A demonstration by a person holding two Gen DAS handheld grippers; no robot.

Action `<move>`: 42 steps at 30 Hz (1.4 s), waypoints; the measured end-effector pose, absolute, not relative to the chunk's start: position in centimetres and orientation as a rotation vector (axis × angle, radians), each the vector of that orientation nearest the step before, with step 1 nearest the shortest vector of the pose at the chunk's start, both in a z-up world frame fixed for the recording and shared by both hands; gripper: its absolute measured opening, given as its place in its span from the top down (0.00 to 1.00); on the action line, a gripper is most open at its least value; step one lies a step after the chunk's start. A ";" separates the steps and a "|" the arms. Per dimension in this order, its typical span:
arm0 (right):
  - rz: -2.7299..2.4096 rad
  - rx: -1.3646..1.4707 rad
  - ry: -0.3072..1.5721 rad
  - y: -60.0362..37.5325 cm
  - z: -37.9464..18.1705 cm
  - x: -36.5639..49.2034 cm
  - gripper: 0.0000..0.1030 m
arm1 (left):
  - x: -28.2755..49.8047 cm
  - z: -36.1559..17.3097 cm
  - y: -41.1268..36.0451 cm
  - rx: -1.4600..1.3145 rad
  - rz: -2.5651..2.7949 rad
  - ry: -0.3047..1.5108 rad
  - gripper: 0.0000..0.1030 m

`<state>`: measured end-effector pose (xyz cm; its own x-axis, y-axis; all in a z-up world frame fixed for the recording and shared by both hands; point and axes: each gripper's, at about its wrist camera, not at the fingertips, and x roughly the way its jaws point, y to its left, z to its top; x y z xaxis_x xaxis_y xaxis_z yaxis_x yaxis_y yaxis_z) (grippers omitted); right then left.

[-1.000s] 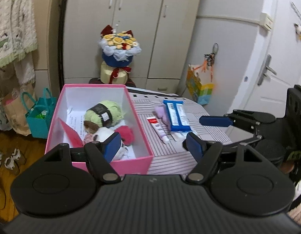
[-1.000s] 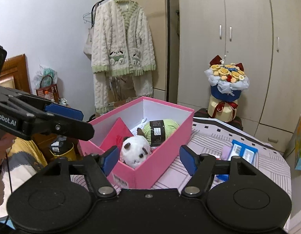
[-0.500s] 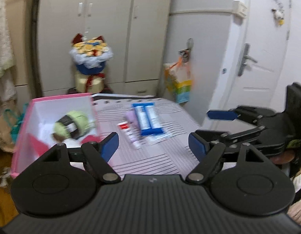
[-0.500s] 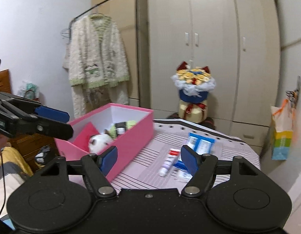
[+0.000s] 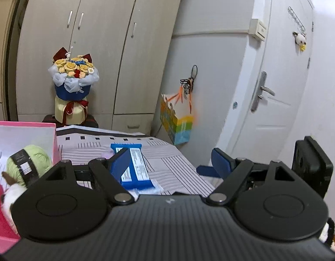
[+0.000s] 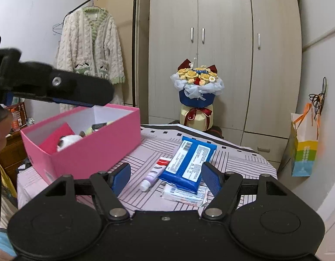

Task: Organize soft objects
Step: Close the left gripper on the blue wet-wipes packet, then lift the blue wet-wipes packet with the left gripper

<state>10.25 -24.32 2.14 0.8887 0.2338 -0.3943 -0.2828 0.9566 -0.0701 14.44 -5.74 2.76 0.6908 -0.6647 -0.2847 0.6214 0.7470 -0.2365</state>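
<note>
Already the pink box (image 6: 85,152) held a green yarn ball (image 5: 28,163) and a white plush (image 6: 68,141), so you were between placements, choosing the next soft thing. On the striped surface (image 6: 243,163) just beside the box lay the blue wipes pack (image 6: 189,163), a small tube (image 6: 154,174) touching its near edge, and a flat white packet (image 6: 184,194) partly under it. Your right gripper (image 6: 165,179) hung over them with fingers wide and nothing between; your left gripper (image 5: 169,165) was likewise wide and empty. My judgement: the next move called for lowering the right fingers astride the wipes pack. The left fingers hid part of that pack, and the box's contents were mostly cut off by its wall.
</note>
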 end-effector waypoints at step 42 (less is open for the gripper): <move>0.221 -0.012 0.574 -24.5 -6.4 24.5 0.16 | 30.2 -9.1 -10.9 -0.317 -0.524 0.716 0.65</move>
